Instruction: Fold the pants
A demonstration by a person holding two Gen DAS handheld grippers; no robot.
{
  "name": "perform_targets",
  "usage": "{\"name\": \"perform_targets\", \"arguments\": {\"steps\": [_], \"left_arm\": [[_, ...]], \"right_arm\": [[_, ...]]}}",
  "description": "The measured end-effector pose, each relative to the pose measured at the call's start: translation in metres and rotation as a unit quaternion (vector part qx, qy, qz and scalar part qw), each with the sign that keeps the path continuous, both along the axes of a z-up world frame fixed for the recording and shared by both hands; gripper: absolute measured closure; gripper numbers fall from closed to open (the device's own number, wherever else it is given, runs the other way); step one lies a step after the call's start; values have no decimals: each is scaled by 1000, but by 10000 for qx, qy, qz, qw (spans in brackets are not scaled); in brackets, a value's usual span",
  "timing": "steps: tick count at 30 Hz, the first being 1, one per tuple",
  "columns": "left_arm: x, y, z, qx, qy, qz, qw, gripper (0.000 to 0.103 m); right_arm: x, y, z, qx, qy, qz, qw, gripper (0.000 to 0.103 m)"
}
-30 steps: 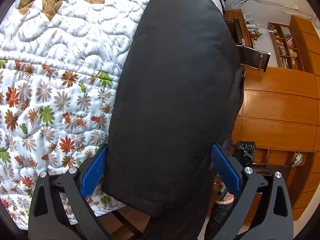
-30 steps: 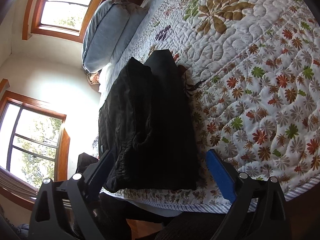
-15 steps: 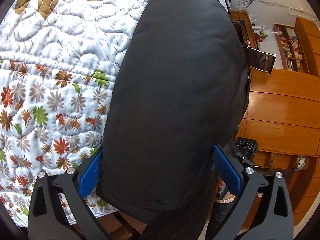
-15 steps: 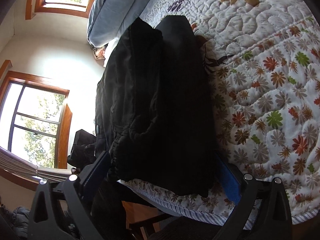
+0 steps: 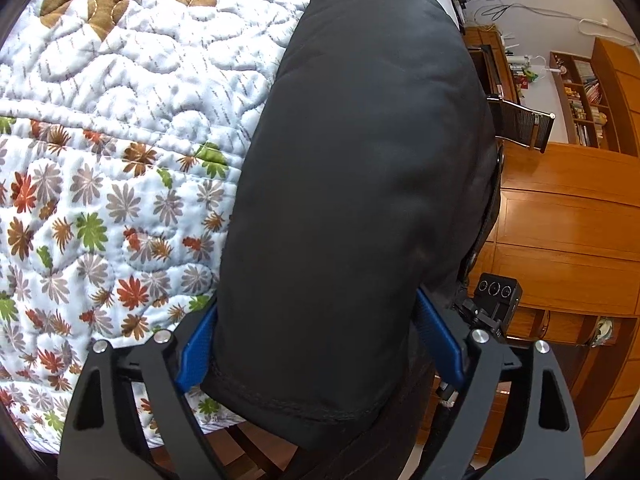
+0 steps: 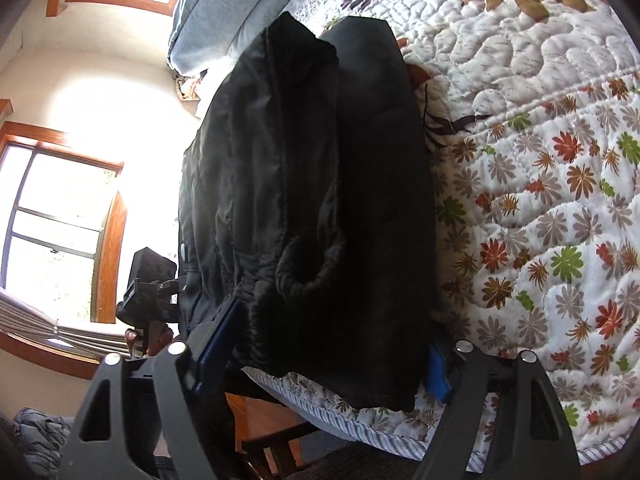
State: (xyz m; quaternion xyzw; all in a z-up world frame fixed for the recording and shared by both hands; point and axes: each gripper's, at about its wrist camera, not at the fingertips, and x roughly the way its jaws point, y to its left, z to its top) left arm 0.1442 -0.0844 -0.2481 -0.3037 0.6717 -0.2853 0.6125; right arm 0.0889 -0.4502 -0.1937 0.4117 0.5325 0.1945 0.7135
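Note:
Black pants [image 5: 360, 168] lie folded lengthwise on a floral quilted bed, near its edge. In the left wrist view, the hem end sits between the open blue fingers of my left gripper [image 5: 320, 344], one on each side of the cloth. In the right wrist view, the pants [image 6: 320, 184] show their gathered waistband end, which sits between the open fingers of my right gripper [image 6: 332, 348]. Neither pair of jaws has closed on the fabric.
The floral quilt [image 5: 100, 160] spreads to the left of the pants, and shows on the right in the right wrist view [image 6: 540, 160]. A grey pillow [image 6: 224, 4] lies at the head. Wooden cabinets [image 5: 560, 220], a shelf and windows [image 6: 48, 216] surround the bed.
Both grippers have moved forward along the pants, so each end now lies deeper between the fingers. The finger gaps look slightly narrower than a second ago.

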Motion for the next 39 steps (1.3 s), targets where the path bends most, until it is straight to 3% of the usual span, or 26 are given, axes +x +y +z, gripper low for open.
{"name": "perform_targets", "arguments": {"steps": [7,20,39], "left_arm": [[3,4,1,-95,42,99,9999,34],[11,38,-1,-146,-78,430,9989,34],[55,114,1,-80,-198,1219,9923,34]], "right_arm": [[0,15,14,-94,-244,48,9996,42],[16,27,10,34,-348,123,9993,45],[86,49,-2,129,-457,515,9975,45]]}}
